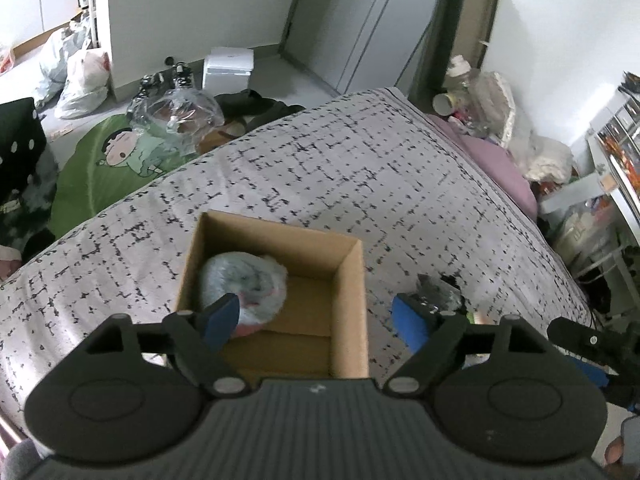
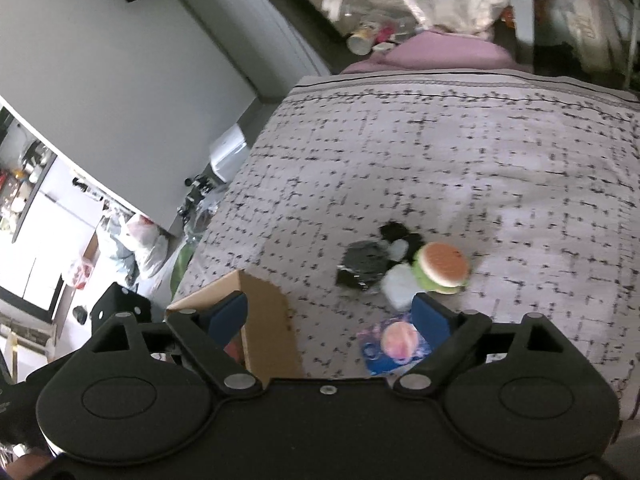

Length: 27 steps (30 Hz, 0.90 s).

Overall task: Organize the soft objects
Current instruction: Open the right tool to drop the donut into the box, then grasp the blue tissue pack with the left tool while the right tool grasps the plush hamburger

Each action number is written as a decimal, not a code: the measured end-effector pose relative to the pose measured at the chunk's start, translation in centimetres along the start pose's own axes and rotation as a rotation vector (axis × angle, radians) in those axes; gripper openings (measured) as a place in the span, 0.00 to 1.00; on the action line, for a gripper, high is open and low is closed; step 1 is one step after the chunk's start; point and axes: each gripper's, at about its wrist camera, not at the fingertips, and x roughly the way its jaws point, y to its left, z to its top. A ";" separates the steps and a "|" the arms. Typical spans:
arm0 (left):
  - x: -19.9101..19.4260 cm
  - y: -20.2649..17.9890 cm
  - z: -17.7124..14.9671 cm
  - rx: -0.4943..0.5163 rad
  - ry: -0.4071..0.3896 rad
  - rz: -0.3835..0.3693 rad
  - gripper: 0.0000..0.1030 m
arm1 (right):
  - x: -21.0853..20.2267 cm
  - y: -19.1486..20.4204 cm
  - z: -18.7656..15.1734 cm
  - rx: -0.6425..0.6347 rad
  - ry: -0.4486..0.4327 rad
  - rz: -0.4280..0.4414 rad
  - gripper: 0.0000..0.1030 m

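Note:
An open cardboard box stands on the patterned bed. A pale soft bundle lies inside it at the left. My left gripper is open and empty above the box's near side. In the right wrist view the box is at the lower left. My right gripper is open and empty above the bed. Soft items lie ahead of it: a burger plush, a white soft piece, a dark packet, and a blue packet with a pink ball near the right finger.
The bed cover spreads far beyond the box. A purple pillow and clutter sit at the bed's far end. Floor at left holds a green mat, plastic bags and a white box.

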 end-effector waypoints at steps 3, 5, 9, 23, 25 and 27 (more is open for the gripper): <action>0.0 -1.2 -0.5 0.014 0.004 -0.006 0.80 | -0.2 -1.4 0.1 0.026 -0.001 -0.004 0.86; 0.1 -2.0 -0.8 0.027 0.008 -0.007 0.80 | -0.3 -2.3 0.2 0.040 -0.001 -0.006 0.86; 0.2 -3.6 -1.4 0.047 0.015 -0.012 0.80 | -0.3 -4.0 0.5 0.068 0.000 -0.011 0.86; 2.9 -10.0 -3.5 0.107 0.057 -0.014 0.80 | 2.2 -9.2 1.8 0.144 0.028 0.002 0.85; 3.7 -10.9 -3.9 0.116 0.072 -0.007 0.80 | 2.8 -10.0 1.7 0.155 0.039 0.005 0.85; 4.4 -11.6 -4.2 0.120 0.086 0.002 0.80 | 3.5 -10.7 1.6 0.166 0.052 0.007 0.85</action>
